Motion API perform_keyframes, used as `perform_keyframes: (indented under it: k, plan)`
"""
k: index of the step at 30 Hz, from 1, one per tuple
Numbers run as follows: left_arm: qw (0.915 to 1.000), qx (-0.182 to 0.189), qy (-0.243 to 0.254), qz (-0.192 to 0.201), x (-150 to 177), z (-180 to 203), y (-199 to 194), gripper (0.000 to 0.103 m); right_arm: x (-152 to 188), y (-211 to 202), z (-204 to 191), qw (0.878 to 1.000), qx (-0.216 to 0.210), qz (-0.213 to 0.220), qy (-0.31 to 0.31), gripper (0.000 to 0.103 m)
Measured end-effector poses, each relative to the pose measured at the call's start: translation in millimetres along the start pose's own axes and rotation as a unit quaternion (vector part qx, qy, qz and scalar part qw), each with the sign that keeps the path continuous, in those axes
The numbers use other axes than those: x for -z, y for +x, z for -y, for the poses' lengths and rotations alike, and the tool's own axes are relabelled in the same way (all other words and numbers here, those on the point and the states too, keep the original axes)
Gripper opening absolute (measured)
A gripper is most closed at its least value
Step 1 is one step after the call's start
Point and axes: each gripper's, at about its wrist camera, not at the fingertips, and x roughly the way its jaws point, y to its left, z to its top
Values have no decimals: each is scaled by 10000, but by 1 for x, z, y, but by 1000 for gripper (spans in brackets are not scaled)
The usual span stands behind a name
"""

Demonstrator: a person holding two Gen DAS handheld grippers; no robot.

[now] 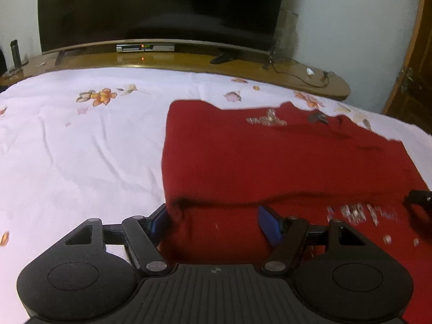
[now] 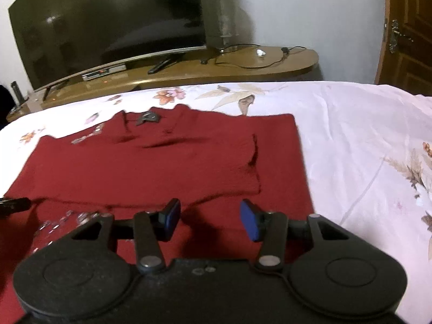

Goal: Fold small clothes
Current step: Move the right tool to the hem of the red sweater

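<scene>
A dark red garment [image 1: 270, 162] with shiny sequin trim lies flat on the bed, partly folded, a fold edge running across its near part. It also shows in the right wrist view [image 2: 162, 167]. My left gripper [image 1: 216, 222] is open and empty over the garment's near left corner, its blue pads astride the fold edge. My right gripper [image 2: 210, 220] is open and empty over the garment's near right part. The right gripper's tip shows at the right edge of the left wrist view [image 1: 418, 197], and the left gripper's tip shows at the left edge of the right wrist view [image 2: 13, 205].
The bed has a white floral sheet [image 1: 81, 148]. Beyond it stands a wooden TV bench [image 1: 189, 59] with a large TV [image 1: 162, 8], a set-top box and cables. A wooden door [image 2: 405, 40] is at the far right.
</scene>
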Motion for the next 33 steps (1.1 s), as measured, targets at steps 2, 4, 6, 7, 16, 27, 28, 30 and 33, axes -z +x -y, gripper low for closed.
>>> perform_keyframes:
  k: [2,4,6,7,16,27,28,30,33]
  plan:
    - [10000,-39,17,-86,9,3,0,69,9,-4,-3,10000,-36,-53,-44,51]
    - [9999,-132,87,-25,16,7,-5,69,19,4,-3,9994,-10,-310,-117,52]
    - [9999,-102,11,-56,19,9,-13,69,22,-2,-6,9993,6,-247,-283,52]
    - [9999,-90,-2,-59,20,10,-18,69,21,-6,-6,9994,-88,-236,-250,51]
    - [9998,-118,164,-14,42,27,-77,69,43,-52,3,9983,-474,-223,-271,55]
    - [9992,212,39,-332,114,4,-159,69,111,-145,16,9981,-539,-293,63,61]
    - [9990,236,10,-370,122,0,-165,69,118,-154,19,9982,-501,-302,120,61]
    - [9986,254,-68,-450,136,-9,-178,69,132,-169,21,9982,-423,-345,229,61]
    - [9981,295,-203,-505,156,-21,-197,69,153,-187,22,9978,-307,-478,354,61]
